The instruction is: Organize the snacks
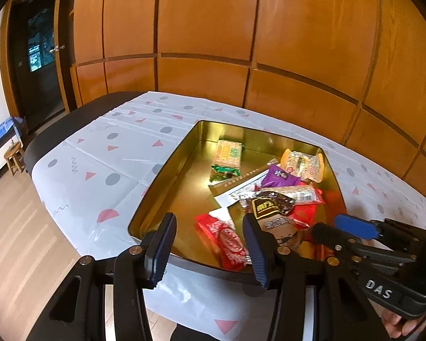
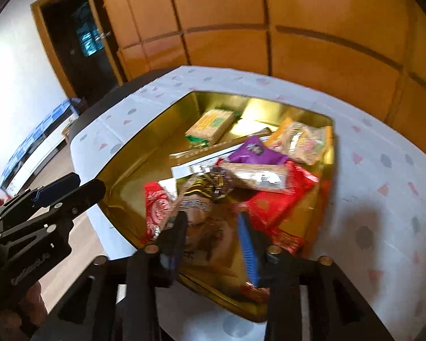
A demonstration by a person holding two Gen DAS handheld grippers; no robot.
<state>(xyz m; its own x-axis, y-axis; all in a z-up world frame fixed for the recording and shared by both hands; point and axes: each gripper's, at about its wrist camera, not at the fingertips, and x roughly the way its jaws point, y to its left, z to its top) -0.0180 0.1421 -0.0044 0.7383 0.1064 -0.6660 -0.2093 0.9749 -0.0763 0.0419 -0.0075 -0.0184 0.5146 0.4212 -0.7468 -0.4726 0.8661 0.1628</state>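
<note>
Nearest to me, the left gripper (image 1: 210,244) hangs over the near edge of the shallow gold metal tin (image 1: 162,170), its blue-padded fingers spread wide with nothing between them; a red-and-white wrapped snack bar (image 1: 227,241) lies in the tin just beyond that gap. Beside it, the right gripper (image 2: 213,241) reaches in low over the near corner. Its fingers stand apart on either side of a brown-and-black snack pouch (image 2: 204,207), though that view is blurred and I cannot tell whether the pads are touching the pouch or only flanking it.

The snacks are all inside the tin, heaped toward its right half: the pouch on top of a shiny red foil packet (image 2: 272,201), a long tan wrapped bar (image 2: 255,177) across them, then a purple sachet (image 2: 255,153), and a white-and-gold printed card (image 1: 241,187) underneath. Farther back sit an orange-edged clear packet of biscuits (image 1: 302,164) against the far right wall and a green-and-tan cracker pack (image 1: 227,156) alone on the bare gold floor. The tin rests on a white tablecloth with grey dots and pink triangles (image 1: 99,153).

The risk I see is in that overlap. Closing on the pouch could pinch the foil packet below as well, dragging two items out together, or the slick wrapper could slip free. The two grippers are also close together at the near edge and could knock one another, or nudge the tin across the smooth cloth.
</note>
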